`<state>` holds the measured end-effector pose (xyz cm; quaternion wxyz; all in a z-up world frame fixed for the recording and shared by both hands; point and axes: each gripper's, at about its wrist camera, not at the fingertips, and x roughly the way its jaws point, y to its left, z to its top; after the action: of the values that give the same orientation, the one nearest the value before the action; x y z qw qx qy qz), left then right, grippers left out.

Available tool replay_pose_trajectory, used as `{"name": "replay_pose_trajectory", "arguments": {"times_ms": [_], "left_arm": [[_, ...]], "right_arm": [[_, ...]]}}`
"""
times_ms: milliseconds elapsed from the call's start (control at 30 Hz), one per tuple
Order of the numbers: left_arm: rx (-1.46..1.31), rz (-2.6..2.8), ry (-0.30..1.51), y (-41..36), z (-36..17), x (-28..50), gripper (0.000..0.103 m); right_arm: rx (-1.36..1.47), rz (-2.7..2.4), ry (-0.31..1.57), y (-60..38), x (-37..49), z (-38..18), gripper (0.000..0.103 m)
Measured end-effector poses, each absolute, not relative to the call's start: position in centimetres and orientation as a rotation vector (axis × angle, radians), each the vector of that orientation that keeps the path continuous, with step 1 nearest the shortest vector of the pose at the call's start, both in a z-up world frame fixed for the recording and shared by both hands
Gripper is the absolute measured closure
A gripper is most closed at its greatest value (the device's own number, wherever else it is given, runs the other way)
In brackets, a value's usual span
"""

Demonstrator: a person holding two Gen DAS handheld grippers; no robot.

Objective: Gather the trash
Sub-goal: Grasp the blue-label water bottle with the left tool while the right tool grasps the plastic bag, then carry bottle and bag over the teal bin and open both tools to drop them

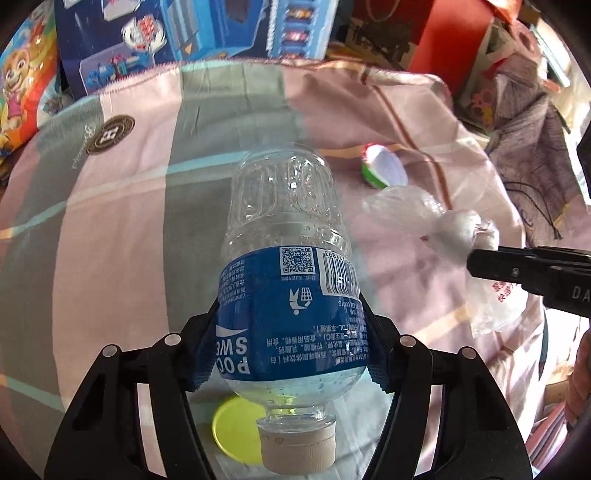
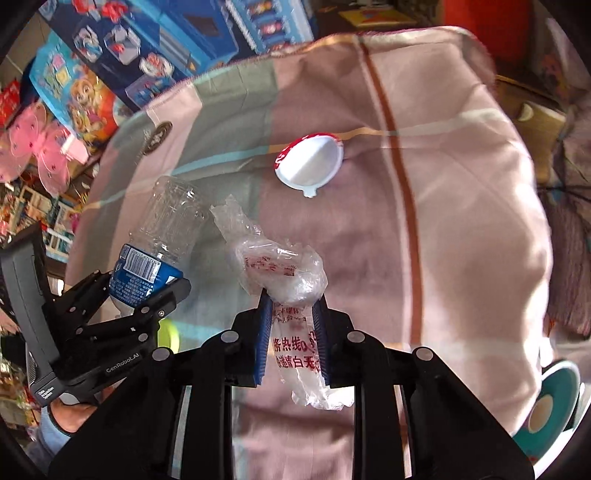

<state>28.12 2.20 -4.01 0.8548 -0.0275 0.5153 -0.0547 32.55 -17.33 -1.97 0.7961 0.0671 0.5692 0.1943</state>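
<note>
Both grippers are loaded at once over a worktop draped in a pink, grey and teal checked cloth [image 1: 122, 206]. The left gripper [image 1: 290, 345] is closed on a clear plastic bottle [image 1: 288, 258], its blue pads pressing the blue label from either side; the bottle hangs cap down towards the camera, its ribbed base pointing out over the cloth, and seems clear of the surface, though the fisheye view leaves that uncertain. The right gripper [image 2: 291, 334] has its jaws drawn narrow on a crumpled clear plastic bag [image 2: 286, 273] printed with red characters, the bunched part bulging above the pads and a loose tail hanging below. The pick-up step looks finished for these two pieces, and the carry is what is in hand. Two items are left on the cloth: a white yoghurt-style cup [image 2: 310, 162] with a red rim, lying on its side beyond the bag, and a round yellow lid [image 1: 236, 432] lying flat below the bottle's neck. No bin or trash bag can be made out in either view, so where the load is bound cannot be told. The next move probably calls for keeping both grips firm while taking the bottle and bag to a container, releasing them over it, then coming back for the cup and lid. The thin bag could slip, as only a fold of it is pinched. Toy boxes [image 1: 192, 33] crowd the far edge.
</note>
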Motion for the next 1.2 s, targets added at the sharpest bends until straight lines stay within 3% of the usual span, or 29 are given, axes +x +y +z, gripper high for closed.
{"name": "replay_pose_trajectory", "arguments": {"times_ms": [733, 1200], "left_arm": [[0.106, -0.400, 0.992, -11.7, 2.6, 19.6, 0.037], [0.255, -0.617, 1.020, -23.9, 2.4, 17.0, 0.037]], "right_arm": [[0.431, 0.295, 1.013, -32.2, 20.4, 4.3, 0.082], [0.591, 0.105, 0.908, -45.1, 12.8, 3.0, 0.081]]}}
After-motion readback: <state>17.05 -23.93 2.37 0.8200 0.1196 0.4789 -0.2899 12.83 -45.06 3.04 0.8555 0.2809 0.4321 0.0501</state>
